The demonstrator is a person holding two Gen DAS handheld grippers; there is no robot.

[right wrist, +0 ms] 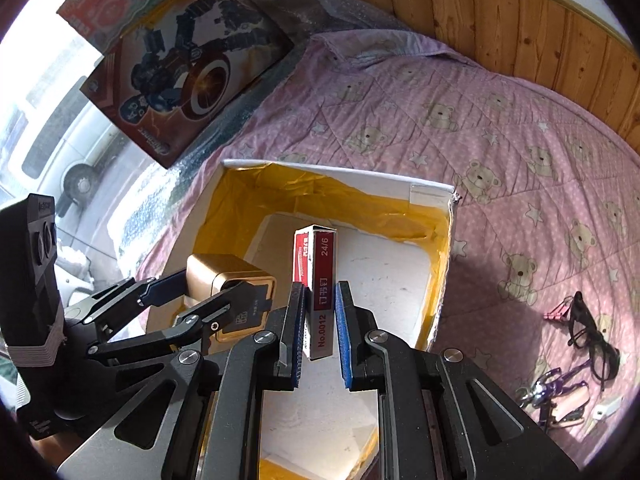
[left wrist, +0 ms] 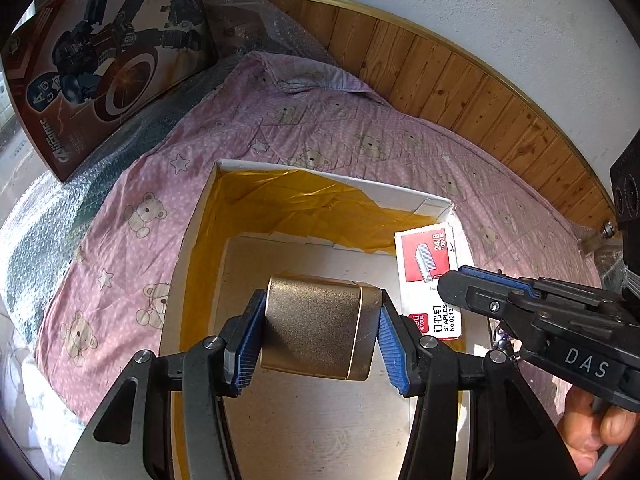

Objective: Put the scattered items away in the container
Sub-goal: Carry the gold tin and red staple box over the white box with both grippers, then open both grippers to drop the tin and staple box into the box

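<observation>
Both tools hang over the open box [right wrist: 434, 196] on the bed [right wrist: 520, 128], so a release drops each load inside. The left tool [left wrist: 320, 326] clamps a gold case [left wrist: 320, 328]; the right tool [right wrist: 318, 320] pinches a staples pack [right wrist: 320, 288] upright. Glasses [right wrist: 592, 344] and a clip [right wrist: 558, 312] wait near the bed's right edge.

The container [right wrist: 432, 196] is sitting on the quilt [right wrist: 500, 128]; glasses [right wrist: 592, 340] and a clip [right wrist: 556, 312] are lying to its right, a toy box [right wrist: 188, 76] leaning far left.
</observation>
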